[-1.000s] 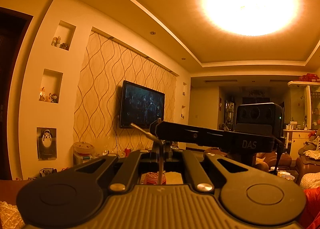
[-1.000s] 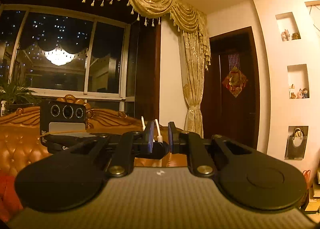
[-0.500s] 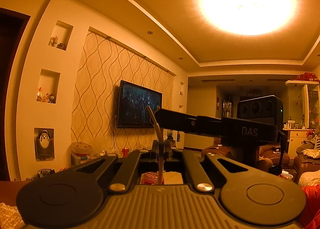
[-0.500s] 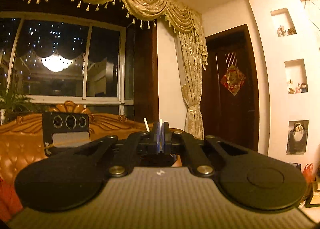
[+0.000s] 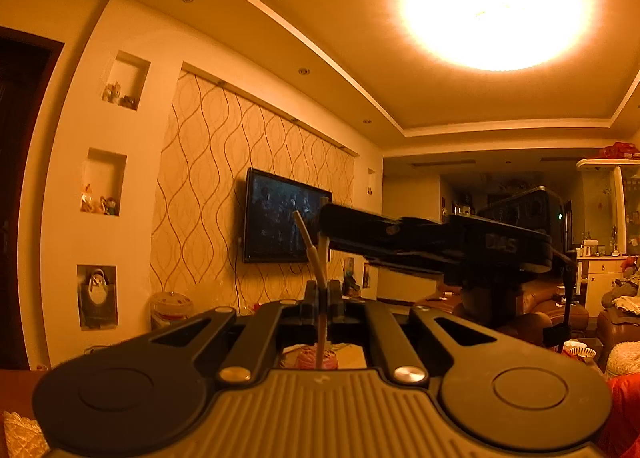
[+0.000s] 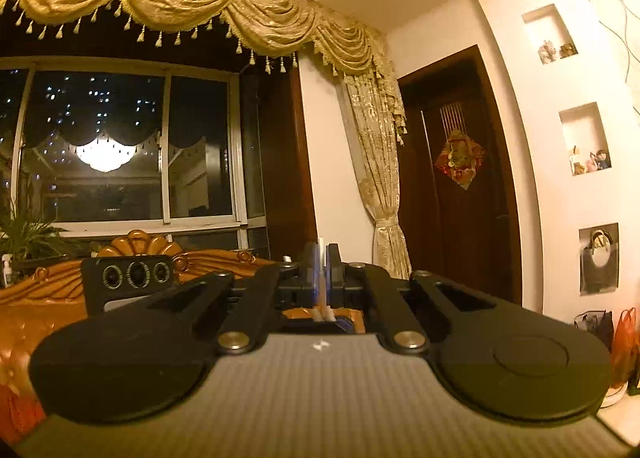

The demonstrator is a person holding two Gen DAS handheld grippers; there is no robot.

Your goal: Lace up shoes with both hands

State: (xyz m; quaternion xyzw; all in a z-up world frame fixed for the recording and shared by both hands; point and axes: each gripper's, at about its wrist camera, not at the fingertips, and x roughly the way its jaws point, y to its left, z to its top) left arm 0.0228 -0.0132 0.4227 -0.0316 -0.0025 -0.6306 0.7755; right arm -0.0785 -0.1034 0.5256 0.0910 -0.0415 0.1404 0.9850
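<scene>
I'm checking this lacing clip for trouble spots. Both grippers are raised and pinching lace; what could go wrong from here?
1. The right gripper crosses just ahead of the left gripper, beside the lace tip; they could knock together.
2. Each grip is on a thin lace; a pull might slip it out.
3. No shoe shows in either view, so eyelet aiming can't be checked.
</scene>
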